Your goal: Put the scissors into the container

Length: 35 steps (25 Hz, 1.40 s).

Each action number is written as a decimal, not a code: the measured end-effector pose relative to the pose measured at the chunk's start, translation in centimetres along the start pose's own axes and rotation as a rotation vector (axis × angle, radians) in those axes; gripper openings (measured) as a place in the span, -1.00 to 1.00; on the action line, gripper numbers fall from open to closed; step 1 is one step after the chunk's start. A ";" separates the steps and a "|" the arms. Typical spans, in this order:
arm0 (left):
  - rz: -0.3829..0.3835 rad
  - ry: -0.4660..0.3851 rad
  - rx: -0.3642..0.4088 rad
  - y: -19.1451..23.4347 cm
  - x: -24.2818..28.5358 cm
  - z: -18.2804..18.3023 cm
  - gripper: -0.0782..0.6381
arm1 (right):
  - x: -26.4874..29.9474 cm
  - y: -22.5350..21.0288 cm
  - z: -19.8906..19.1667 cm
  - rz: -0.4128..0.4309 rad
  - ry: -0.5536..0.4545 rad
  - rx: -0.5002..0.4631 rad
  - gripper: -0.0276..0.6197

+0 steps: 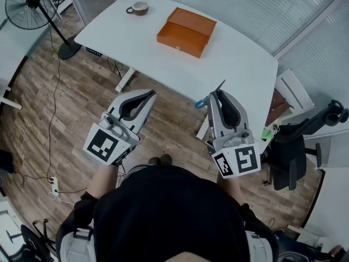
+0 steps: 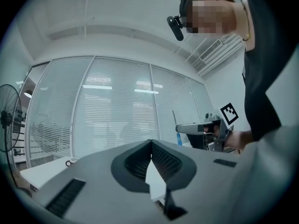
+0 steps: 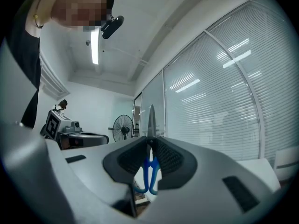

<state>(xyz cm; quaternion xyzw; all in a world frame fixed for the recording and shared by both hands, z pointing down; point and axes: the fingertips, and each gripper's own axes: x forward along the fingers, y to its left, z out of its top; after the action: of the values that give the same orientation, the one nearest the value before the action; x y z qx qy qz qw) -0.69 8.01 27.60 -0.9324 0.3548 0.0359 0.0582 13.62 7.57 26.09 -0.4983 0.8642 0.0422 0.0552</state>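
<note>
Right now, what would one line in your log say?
left gripper: shut, empty | right gripper: shut on scissors | container: on table, apart from both | step: scissors not yet in

White table (image 1: 234, 64) lies bare from near edge to orange container (image 1: 186, 31): open path. Cup (image 1: 138, 8) stands well left of container, at far edge. Fan (image 1: 32, 4) flanks table left; office chair (image 1: 297, 146) crowds its right end.
</note>
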 end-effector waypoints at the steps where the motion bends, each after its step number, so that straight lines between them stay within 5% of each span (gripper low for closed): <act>1: -0.002 -0.001 0.005 -0.1 0.1 0.1 -0.75 | 0.0 -0.1 0.1 0.001 -0.003 -0.001 -0.70; 13: 0.043 0.031 -0.048 -0.5 0.1 -1.6 -0.75 | -0.6 -1.1 -1.1 0.019 -0.013 0.016 -0.69; 19: 0.051 0.006 0.012 0.4 0.6 -1.5 -0.75 | 0.6 -1.8 -2.0 0.009 -0.021 0.038 -0.69; 35: 0.019 -0.020 0.018 9.7 6.5 -2.6 -0.75 | 10.5 -4.9 -2.6 0.011 -0.019 -0.009 -0.69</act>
<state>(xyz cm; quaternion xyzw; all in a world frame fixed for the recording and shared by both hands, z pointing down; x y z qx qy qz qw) -2.25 -3.73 28.64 -0.9280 0.3635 0.0428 0.0699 12.56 -4.21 27.14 -0.4933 0.8662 0.0511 0.0611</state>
